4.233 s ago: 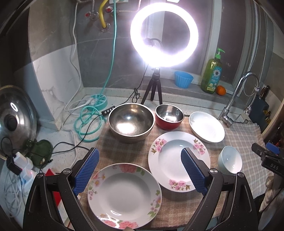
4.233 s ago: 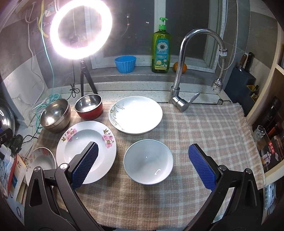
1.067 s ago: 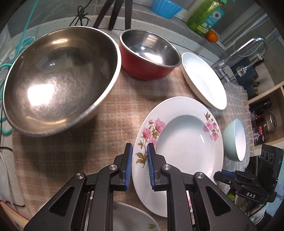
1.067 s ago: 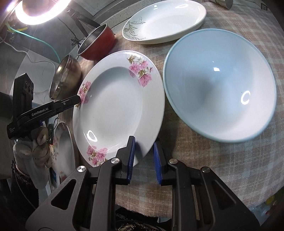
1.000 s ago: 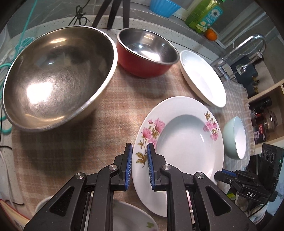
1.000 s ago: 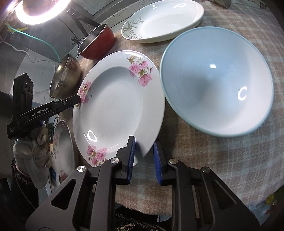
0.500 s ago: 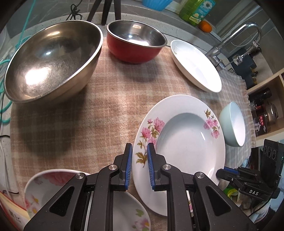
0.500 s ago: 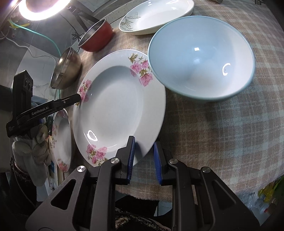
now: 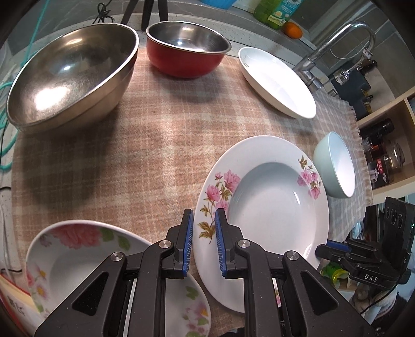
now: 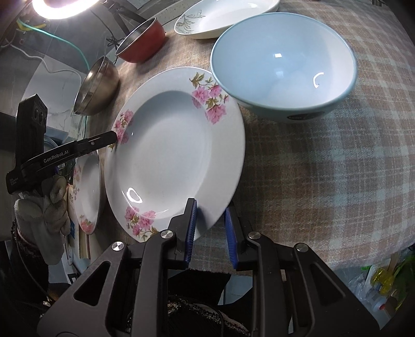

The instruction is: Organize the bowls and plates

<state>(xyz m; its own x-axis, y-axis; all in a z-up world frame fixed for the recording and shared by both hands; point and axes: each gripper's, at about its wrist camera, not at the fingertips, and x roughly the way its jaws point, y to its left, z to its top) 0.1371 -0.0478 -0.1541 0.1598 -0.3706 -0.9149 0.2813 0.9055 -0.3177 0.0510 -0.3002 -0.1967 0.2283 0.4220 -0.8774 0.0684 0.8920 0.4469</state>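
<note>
A white pink-flowered plate [image 9: 272,204] [image 10: 171,150] is held above the checked cloth by both grippers. My left gripper [image 9: 203,220] is shut on its left rim. My right gripper [image 10: 209,211] is shut on its opposite rim. A second flowered plate [image 9: 77,261] [image 10: 87,189] lies below to the left, partly under the held plate. A pale blue bowl [image 9: 337,166] [image 10: 282,59] sits to the right. A white plate with a green sprig [image 9: 277,83] [image 10: 220,18], a red bowl [image 9: 186,57] [image 10: 141,42] and a large steel bowl [image 9: 70,77] [image 10: 97,85] stand at the back.
The checked cloth [image 9: 155,145] [image 10: 324,168] covers the counter. A faucet [image 9: 334,46] stands at the back right, with a green soap bottle [image 9: 277,10] and an orange [image 9: 293,28] on the sill. A tripod [image 9: 145,10] and cables are at the back left. Shelves with jars [image 9: 384,160] are at the right.
Both grippers, open 4.2 s ago, stay shut on the flowered plate and have lifted it toward the front left. The second flowered plate has come further into view beneath it.
</note>
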